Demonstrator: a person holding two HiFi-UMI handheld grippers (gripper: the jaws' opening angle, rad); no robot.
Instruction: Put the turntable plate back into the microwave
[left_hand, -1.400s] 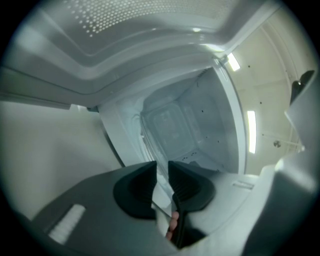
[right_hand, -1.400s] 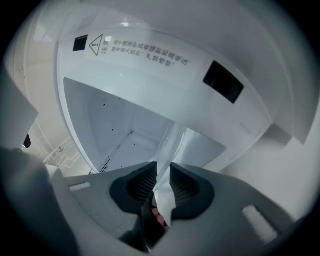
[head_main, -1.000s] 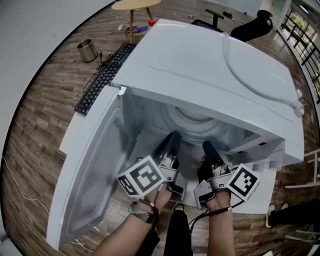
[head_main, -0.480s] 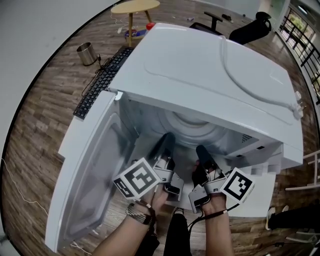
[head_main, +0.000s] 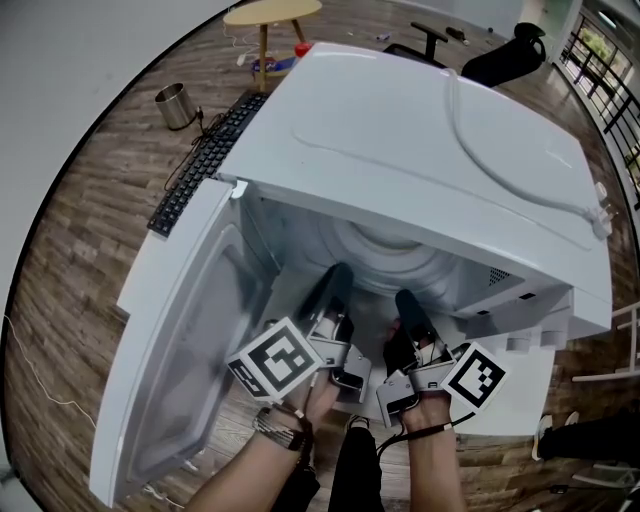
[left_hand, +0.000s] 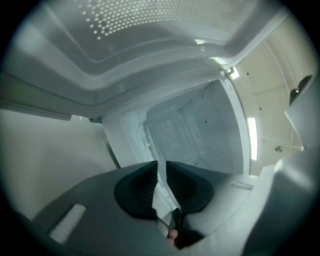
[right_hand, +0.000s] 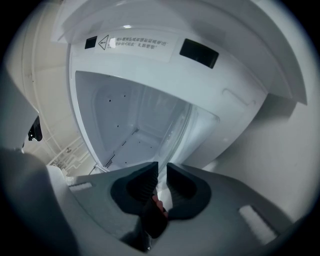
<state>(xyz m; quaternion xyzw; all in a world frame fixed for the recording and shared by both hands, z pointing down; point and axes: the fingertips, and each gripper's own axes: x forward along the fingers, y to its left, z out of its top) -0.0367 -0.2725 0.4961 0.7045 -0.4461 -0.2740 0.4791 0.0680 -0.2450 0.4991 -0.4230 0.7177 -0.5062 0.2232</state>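
White door hangs open on your left. Your left gripper has narrow jaws clamped on the glass plate, which reaches into the microwave cavity. Your right gripper, jaws just closed in, pinches the plate's near rim too.
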